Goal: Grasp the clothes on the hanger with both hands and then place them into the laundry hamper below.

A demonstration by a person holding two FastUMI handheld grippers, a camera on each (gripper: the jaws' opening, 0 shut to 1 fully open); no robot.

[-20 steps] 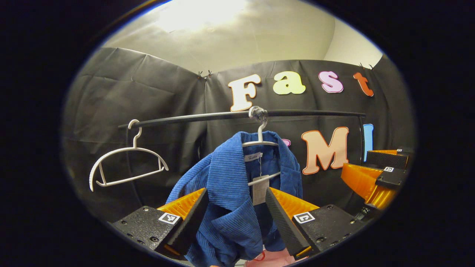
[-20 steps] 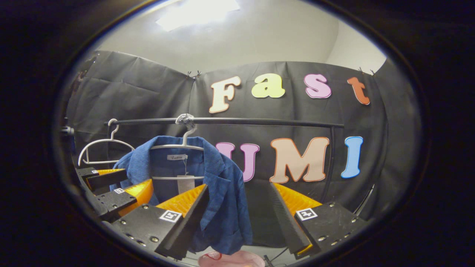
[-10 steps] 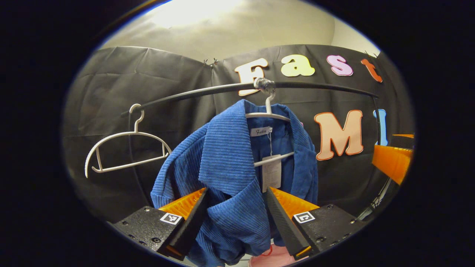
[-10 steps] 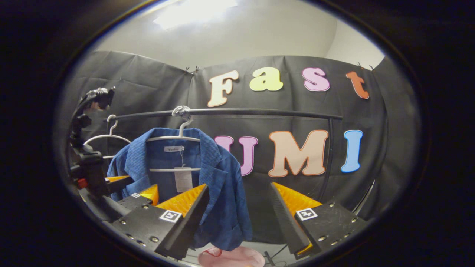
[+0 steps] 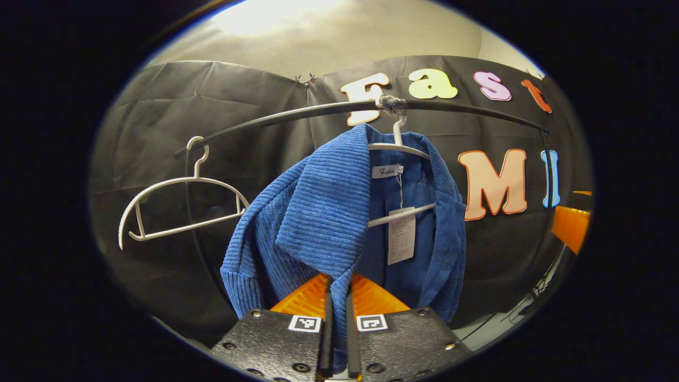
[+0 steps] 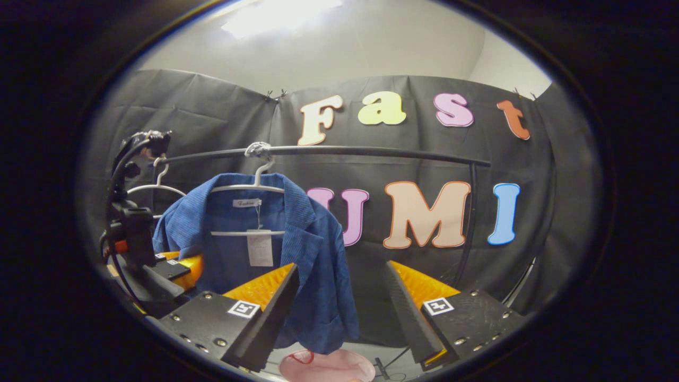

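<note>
A blue corduroy jacket (image 5: 323,223) hangs on a white hanger (image 5: 399,149) hooked over a black rail (image 5: 297,114). My left gripper (image 5: 338,289) is shut on the jacket's left lapel, with the cloth pinched between its fingers. In the right gripper view the same jacket (image 6: 313,249) hangs left of centre, and my right gripper (image 6: 339,286) stands open just right of its front edge with nothing between its fingers. The left gripper (image 6: 175,265) shows there at the jacket's left side. A pink hamper rim (image 6: 329,366) sits below the jacket.
An empty white hanger (image 5: 175,207) hangs on the rail to the left of the jacket. The rail's upright post (image 6: 469,223) stands at the right. A paper tag (image 5: 400,236) dangles inside the jacket.
My left gripper has moved in and closed on the jacket's left lapel; it was open around the cloth before. The right gripper has stayed open and shifted only slightly.
</note>
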